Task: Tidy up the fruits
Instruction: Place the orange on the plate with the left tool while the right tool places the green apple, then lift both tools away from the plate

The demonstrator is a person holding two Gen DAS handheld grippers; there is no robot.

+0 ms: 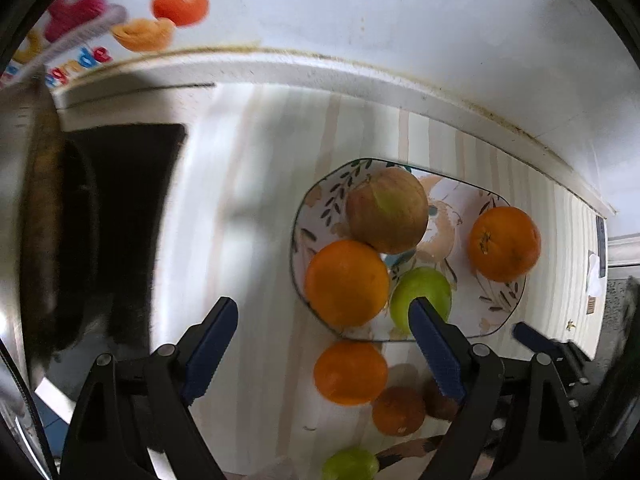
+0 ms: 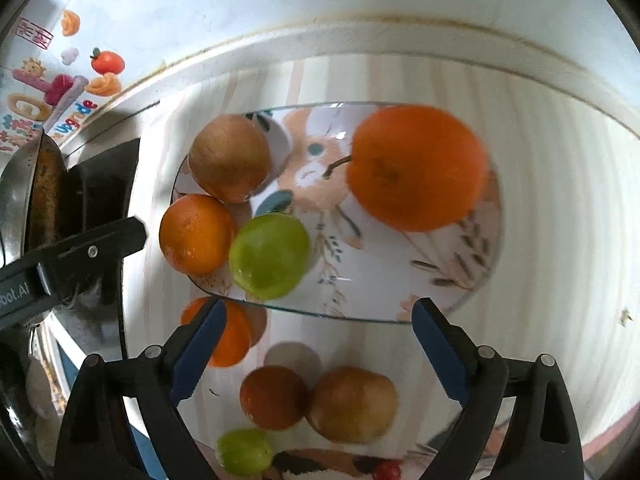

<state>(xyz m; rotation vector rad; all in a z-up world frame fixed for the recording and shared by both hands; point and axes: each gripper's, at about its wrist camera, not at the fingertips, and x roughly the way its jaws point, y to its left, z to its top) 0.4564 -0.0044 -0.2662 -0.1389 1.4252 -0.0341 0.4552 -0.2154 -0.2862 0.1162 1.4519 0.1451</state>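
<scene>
A patterned plate (image 1: 496, 312) (image 2: 400, 280) holds a brownish apple (image 1: 386, 210) (image 2: 229, 158), two oranges (image 1: 346, 282) (image 1: 503, 243) (image 2: 418, 168) (image 2: 196, 234) and a green fruit (image 1: 434, 288) (image 2: 269, 255). In front of the plate on the counter lie an orange (image 1: 350, 372) (image 2: 236, 340), a dark reddish fruit (image 1: 398, 410) (image 2: 273, 397), a brownish apple (image 2: 352, 404) and a green fruit (image 1: 350, 464) (image 2: 244, 452). My left gripper (image 1: 324, 350) is open and empty above the near orange. My right gripper (image 2: 318, 354) is open and empty above the plate's front edge.
A dark stove top (image 1: 120, 220) with a steel pan (image 1: 24, 220) lies to the left. A white wall with fruit stickers (image 1: 180, 4) runs behind the striped counter (image 1: 248, 200). The left gripper's finger (image 2: 80, 256) shows at the left of the right wrist view.
</scene>
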